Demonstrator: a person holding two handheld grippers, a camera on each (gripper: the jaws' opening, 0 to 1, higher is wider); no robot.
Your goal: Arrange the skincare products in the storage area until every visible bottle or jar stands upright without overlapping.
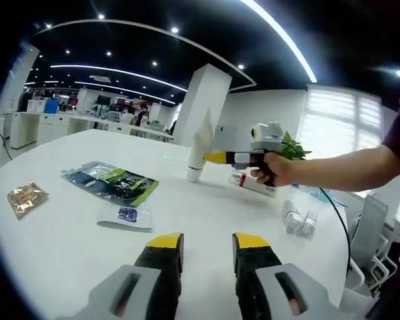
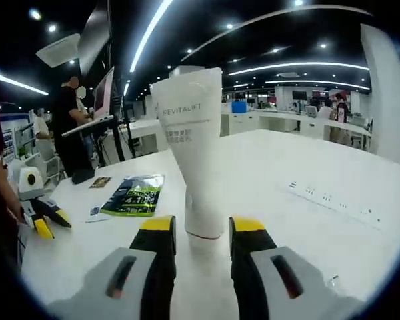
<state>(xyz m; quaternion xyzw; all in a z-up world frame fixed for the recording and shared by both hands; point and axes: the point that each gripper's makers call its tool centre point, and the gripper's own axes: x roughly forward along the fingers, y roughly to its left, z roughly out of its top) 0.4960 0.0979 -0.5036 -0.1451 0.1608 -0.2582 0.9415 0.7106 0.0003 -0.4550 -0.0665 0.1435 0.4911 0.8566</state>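
A white Revitalift tube [image 2: 192,140] stands upright on its cap on the white table [image 2: 307,167]. My right gripper [image 2: 203,230] is open, and its yellow-tipped jaws flank the tube's lower end without visibly pressing it. In the left gripper view the same tube [image 1: 199,148] stands mid-table with the right gripper [image 1: 215,157] reaching it from the right, held by a hand [image 1: 275,168]. A second tube [image 1: 255,184] lies flat behind that hand. Two small bottles [image 1: 299,221] lie on their sides to the right. My left gripper [image 1: 207,243] is open and holds nothing; it also shows as the left gripper [image 2: 51,224] at the table's left.
A green-and-black sachet [image 1: 115,181], a small clear sachet [image 1: 125,215] and a gold packet [image 1: 25,198] lie on the table's left part. A potted plant [image 1: 292,147] stands behind the hand. A socket strip [image 2: 333,200] is set in the table. A person [image 2: 70,127] stands at a desk.
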